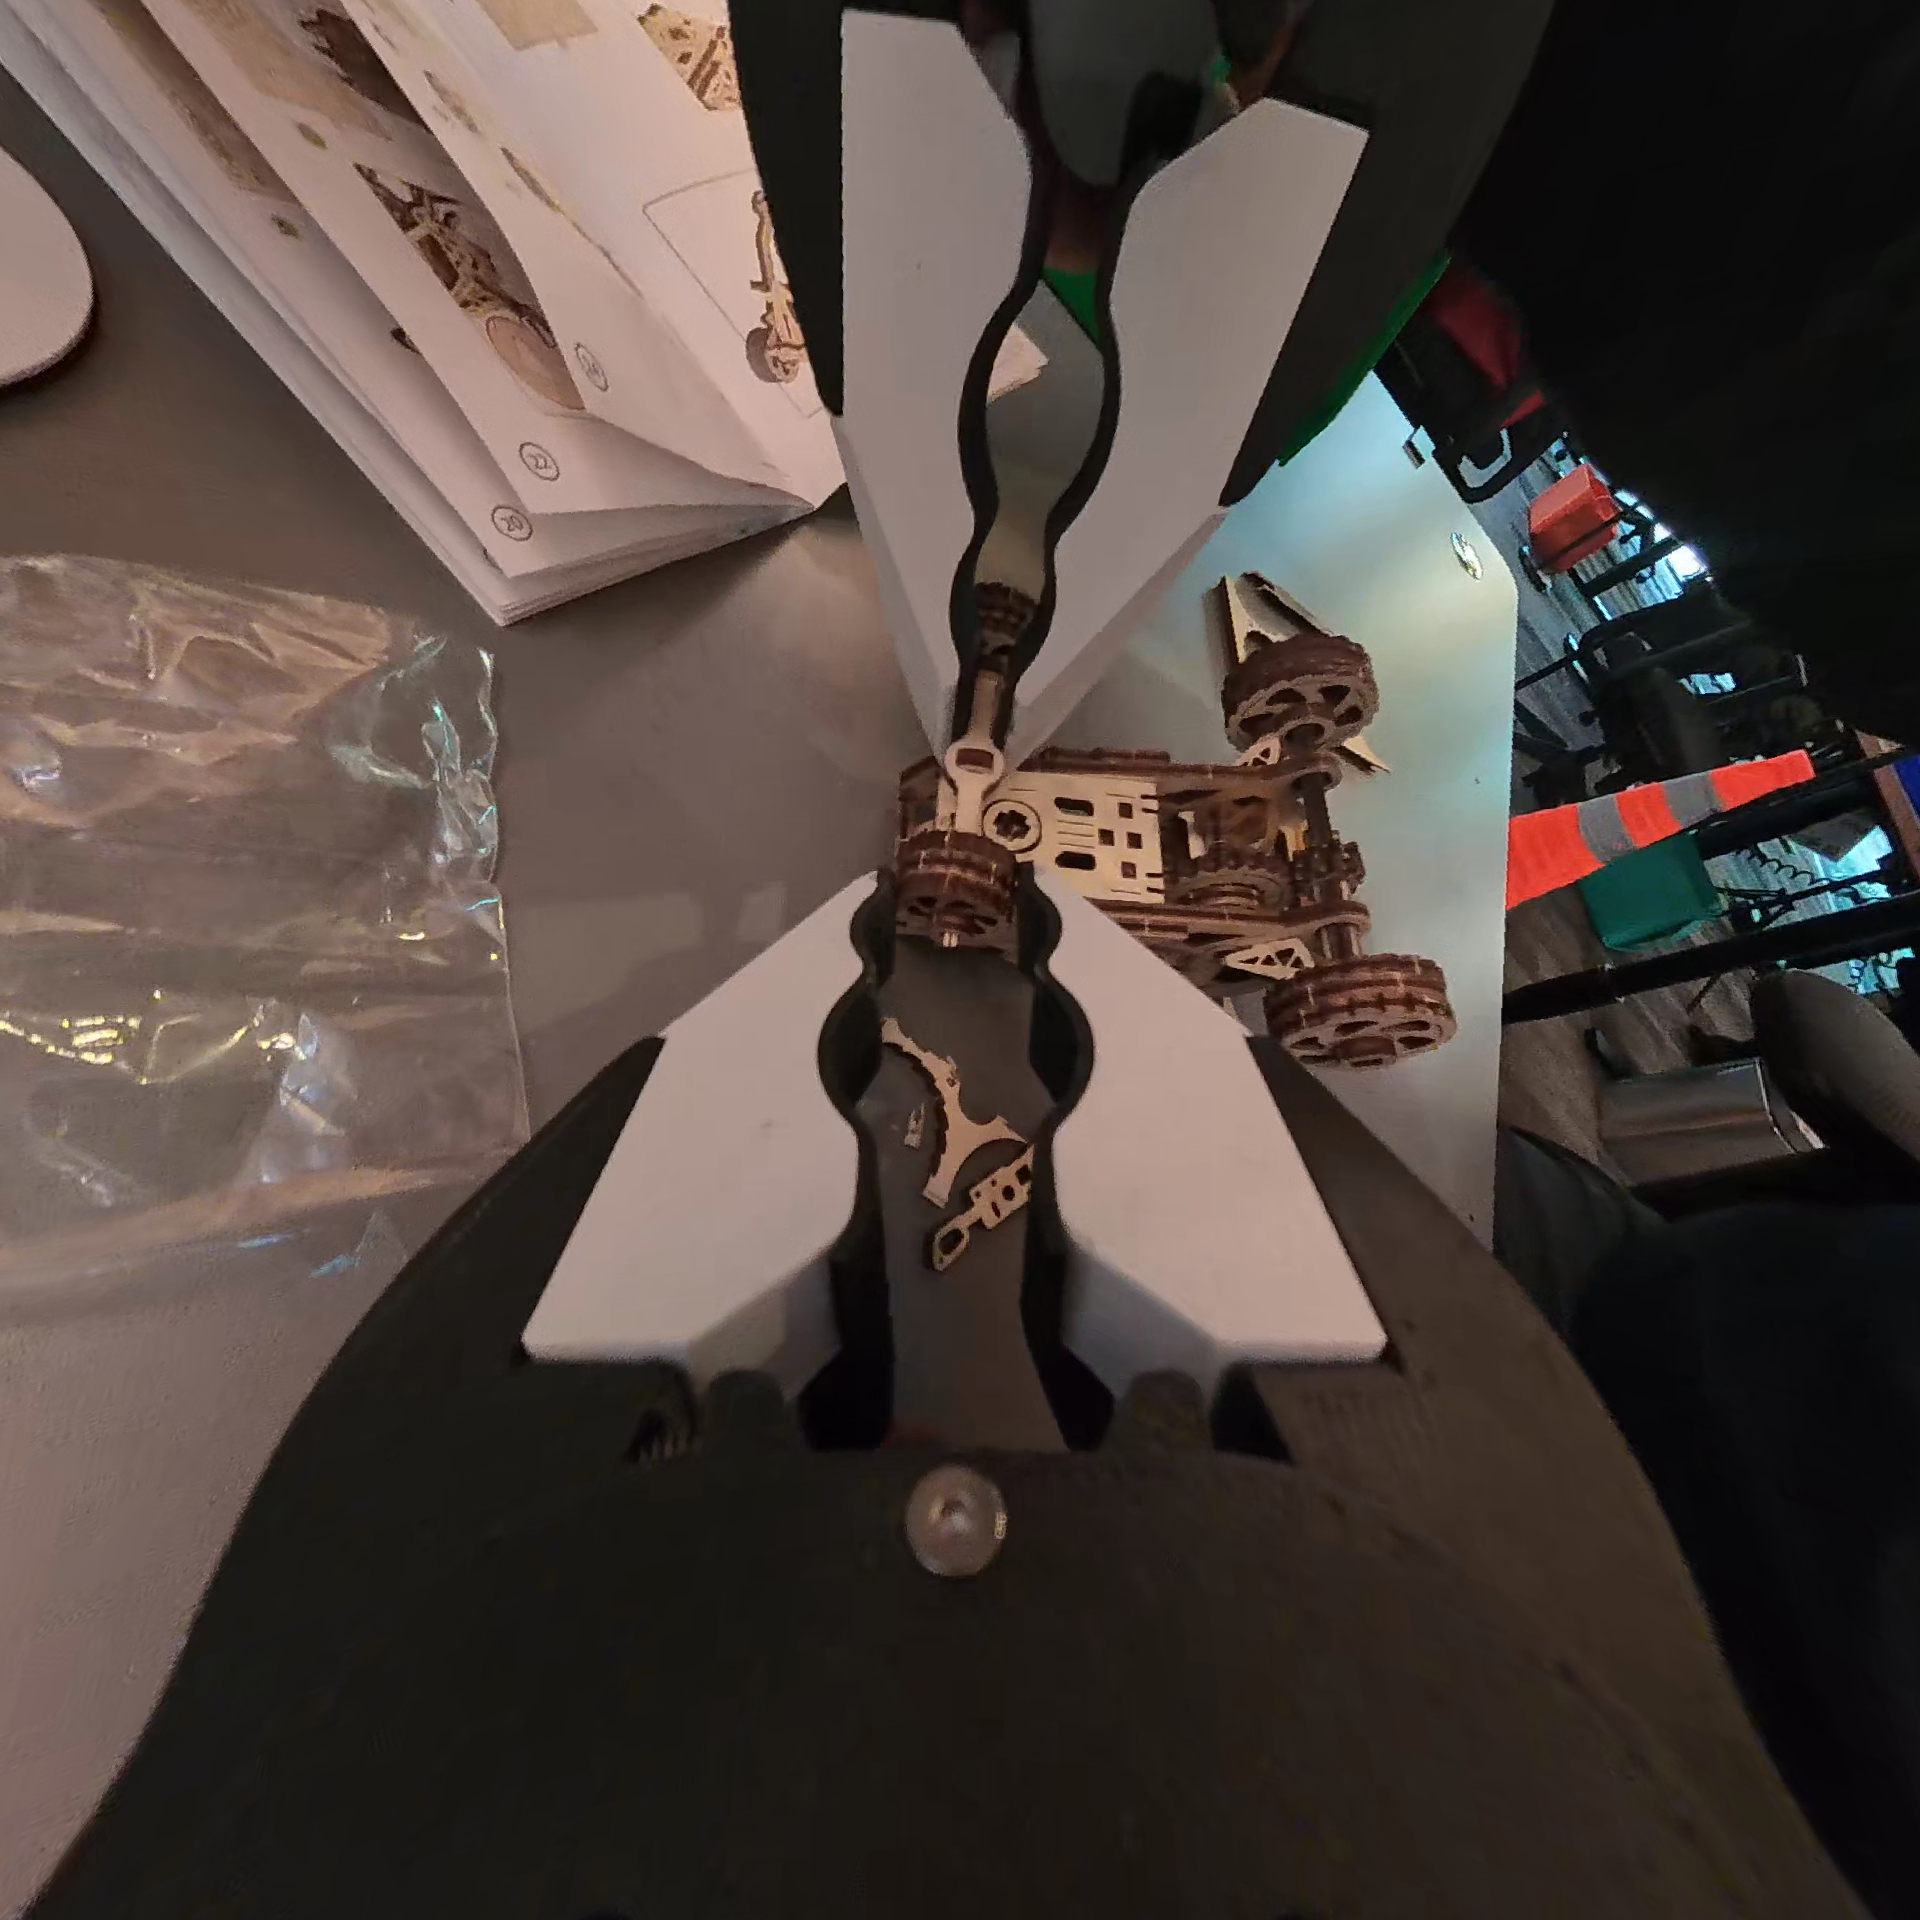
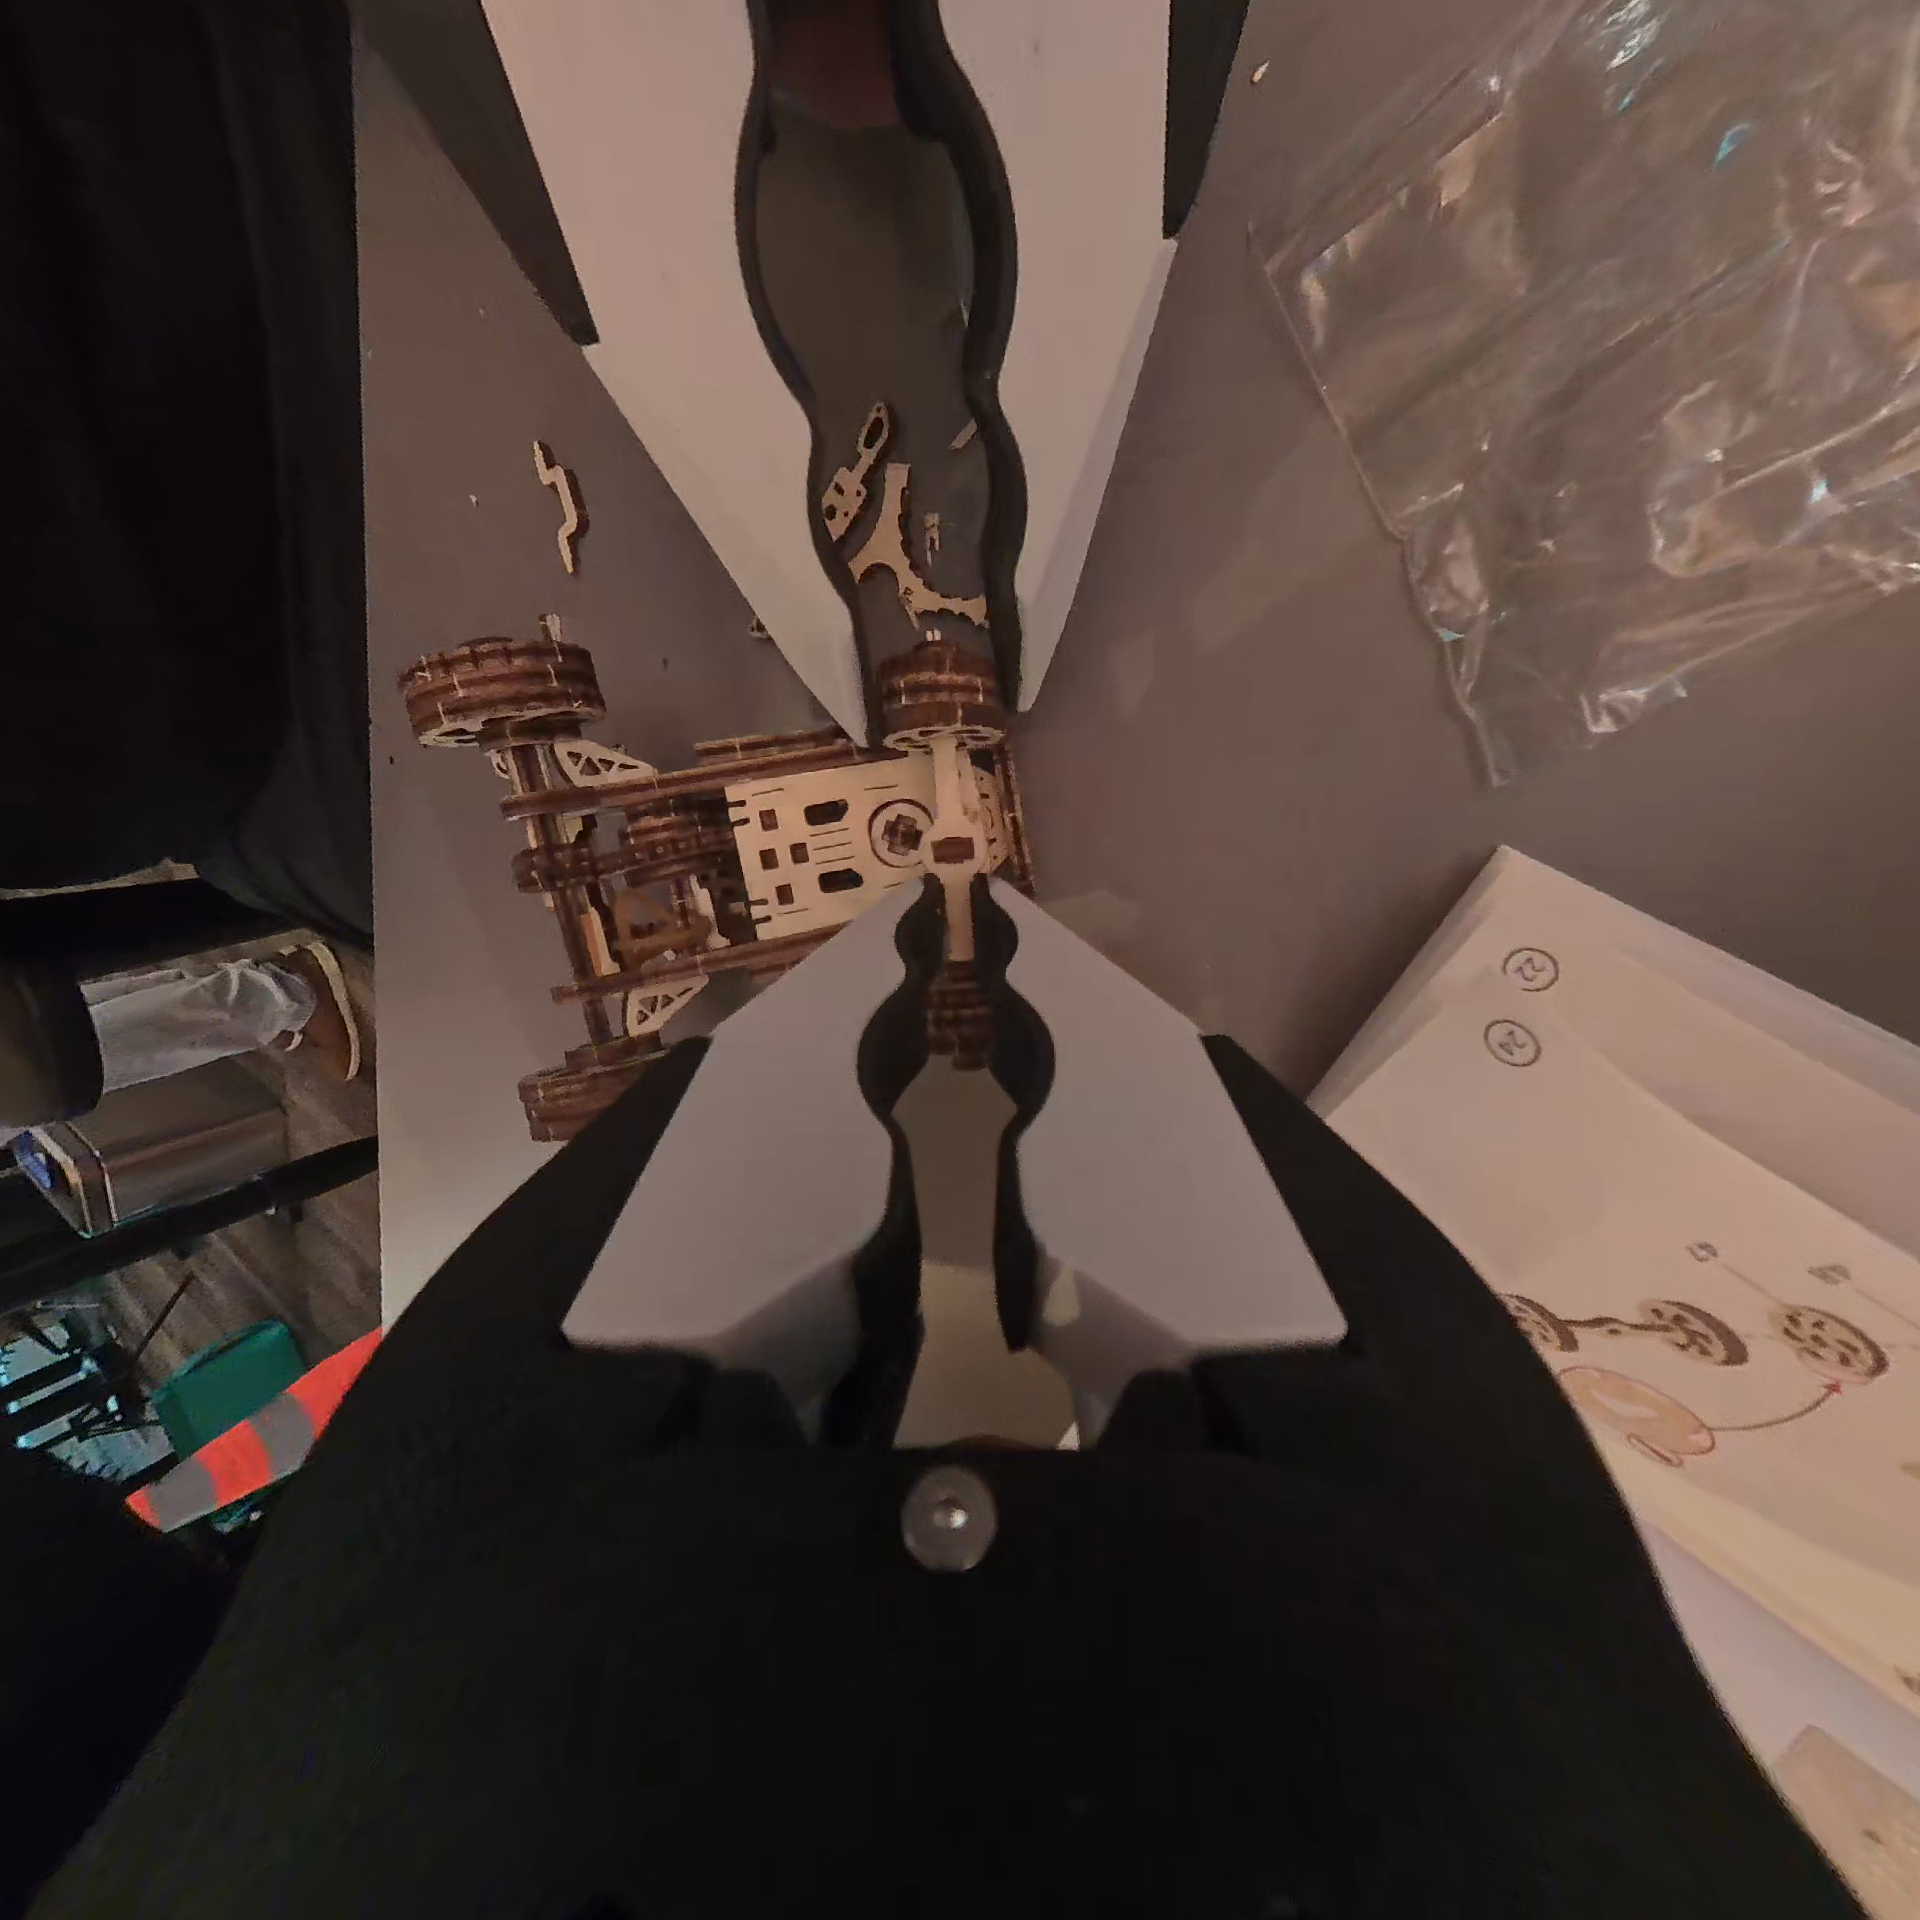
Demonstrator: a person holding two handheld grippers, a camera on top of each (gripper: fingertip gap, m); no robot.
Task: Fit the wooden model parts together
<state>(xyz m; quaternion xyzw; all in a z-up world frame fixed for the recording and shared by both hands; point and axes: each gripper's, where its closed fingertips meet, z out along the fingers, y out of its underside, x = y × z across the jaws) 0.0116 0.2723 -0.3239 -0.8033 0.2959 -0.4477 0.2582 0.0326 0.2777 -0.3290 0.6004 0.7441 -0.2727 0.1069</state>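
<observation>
The wooden model car (image 1: 1122,847) lies on the grey table, with its pale slotted chassis plate facing me and two big wheels at the far end. My left gripper (image 1: 951,883) is shut on a small front wheel (image 1: 954,878). My right gripper (image 1: 982,727) comes from the opposite side and is shut on the other small wheel (image 2: 958,1003), with its pale axle arm (image 2: 956,920) between the pads. In the right wrist view the right gripper (image 2: 956,891) meets the chassis (image 2: 821,831) and the left gripper (image 2: 940,717) grips its wheel (image 2: 940,686).
Loose parts lie under the left gripper: a curved toothed piece (image 1: 961,1127) and a small perforated piece (image 1: 987,1210). A crooked piece (image 2: 561,509) lies apart. An open instruction booklet (image 1: 468,312), a clear plastic bag (image 1: 229,883) and the table edge (image 1: 1501,831) are close by. Left and right tips are no more than a few centimetres apart.
</observation>
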